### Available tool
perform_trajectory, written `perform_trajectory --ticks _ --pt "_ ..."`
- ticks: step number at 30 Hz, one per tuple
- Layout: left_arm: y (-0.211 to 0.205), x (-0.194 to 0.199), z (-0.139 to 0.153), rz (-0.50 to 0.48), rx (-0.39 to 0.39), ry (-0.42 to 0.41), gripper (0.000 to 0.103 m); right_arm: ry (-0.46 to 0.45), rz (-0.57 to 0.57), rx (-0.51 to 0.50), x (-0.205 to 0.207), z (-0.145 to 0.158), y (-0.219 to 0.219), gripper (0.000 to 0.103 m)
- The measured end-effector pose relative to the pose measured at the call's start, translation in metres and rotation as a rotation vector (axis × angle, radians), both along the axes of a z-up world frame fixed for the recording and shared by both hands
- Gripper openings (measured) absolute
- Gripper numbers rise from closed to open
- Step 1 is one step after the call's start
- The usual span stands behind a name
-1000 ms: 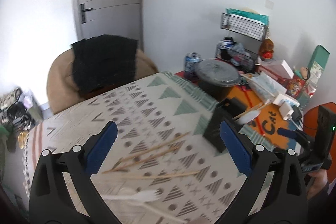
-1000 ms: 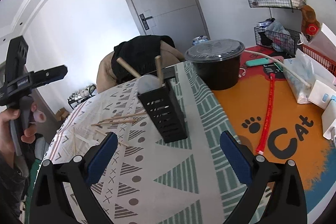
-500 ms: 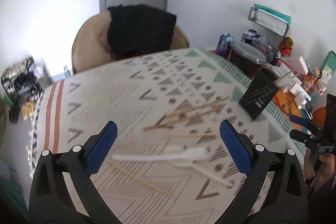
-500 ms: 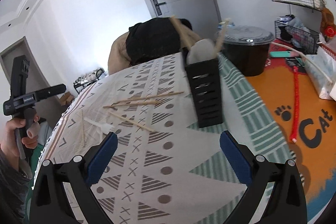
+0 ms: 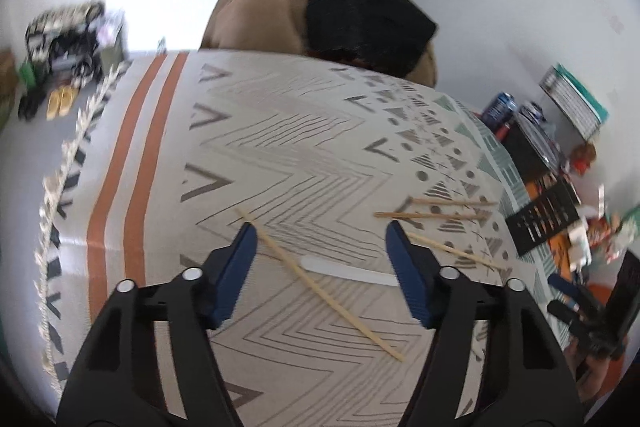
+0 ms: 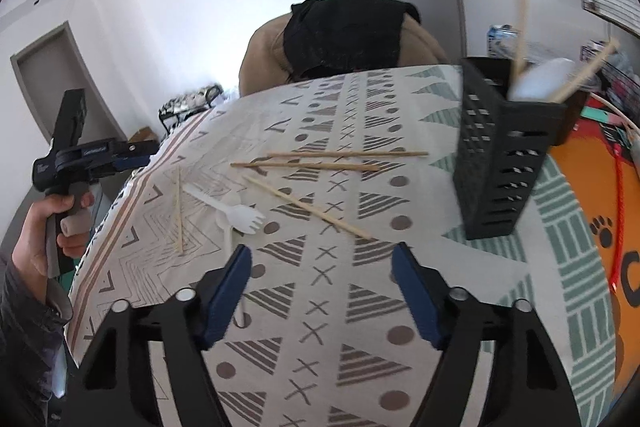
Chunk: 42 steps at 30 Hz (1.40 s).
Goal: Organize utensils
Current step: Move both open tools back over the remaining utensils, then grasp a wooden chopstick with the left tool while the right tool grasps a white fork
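Observation:
Several wooden chopsticks lie loose on the patterned tablecloth [image 5: 280, 147]. One chopstick [image 5: 320, 291] lies between the fingers of my open left gripper [image 5: 320, 247], crossing a white plastic utensil handle [image 5: 348, 271]. In the right wrist view a white plastic fork [image 6: 240, 215] lies by a lone chopstick [image 6: 178, 211], with three more chopsticks [image 6: 308, 166] further right. A black slotted utensil holder [image 6: 504, 159] stands at the right with chopsticks and a white spoon in it. My right gripper [image 6: 320, 267] is open and empty above the cloth.
A brown chair with black clothing [image 5: 360, 15] stands behind the table. An orange cat mat [image 6: 592, 187] with a red strap lies right of the holder. A black lidded bowl [image 5: 532, 147] and cans [image 5: 498, 107] stand at the far right. The table edge with fringe [image 5: 60, 187] runs left.
My left gripper has swung left and down over the loose chopstick and white utensil. My right gripper has moved left and nearer the table; the holder now stands at its right.

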<state>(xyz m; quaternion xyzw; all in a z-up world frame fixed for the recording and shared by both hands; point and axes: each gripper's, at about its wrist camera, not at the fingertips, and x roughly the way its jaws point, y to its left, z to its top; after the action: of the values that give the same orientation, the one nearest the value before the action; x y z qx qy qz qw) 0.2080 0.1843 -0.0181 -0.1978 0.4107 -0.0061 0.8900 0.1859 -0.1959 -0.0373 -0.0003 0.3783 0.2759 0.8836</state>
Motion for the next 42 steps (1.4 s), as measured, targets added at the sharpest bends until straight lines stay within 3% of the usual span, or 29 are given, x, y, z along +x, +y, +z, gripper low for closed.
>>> perform_trajectory --ticks 3,7,15,21,23,29,42 --pt "0.013 0.008 -0.016 0.032 -0.053 0.030 0.052 0.011 0.034 -0.024 0.004 -0.001 0.014 0.059" --pt "0.024 0.019 -0.033 0.080 -0.091 0.059 0.048 0.013 0.073 -0.059 0.009 0.002 0.033 0.050" --pt "0.033 0.032 -0.056 0.121 -0.172 0.086 0.037 0.032 0.131 -0.118 0.023 0.002 0.062 0.045" --pt "0.041 0.034 -0.061 0.158 -0.181 0.103 0.010 0.152 0.142 -0.051 0.039 -0.020 0.068 0.037" --pt "0.045 0.033 -0.062 0.158 -0.204 0.094 0.009 0.207 0.124 -0.002 0.045 -0.030 0.067 0.033" --pt "0.046 0.021 -0.040 0.131 -0.218 0.015 0.005 0.310 0.080 0.132 0.053 -0.046 0.067 0.030" --pt "0.024 -0.011 0.036 0.061 -0.118 -0.171 0.005 0.467 -0.025 0.365 0.065 -0.075 0.070 0.032"
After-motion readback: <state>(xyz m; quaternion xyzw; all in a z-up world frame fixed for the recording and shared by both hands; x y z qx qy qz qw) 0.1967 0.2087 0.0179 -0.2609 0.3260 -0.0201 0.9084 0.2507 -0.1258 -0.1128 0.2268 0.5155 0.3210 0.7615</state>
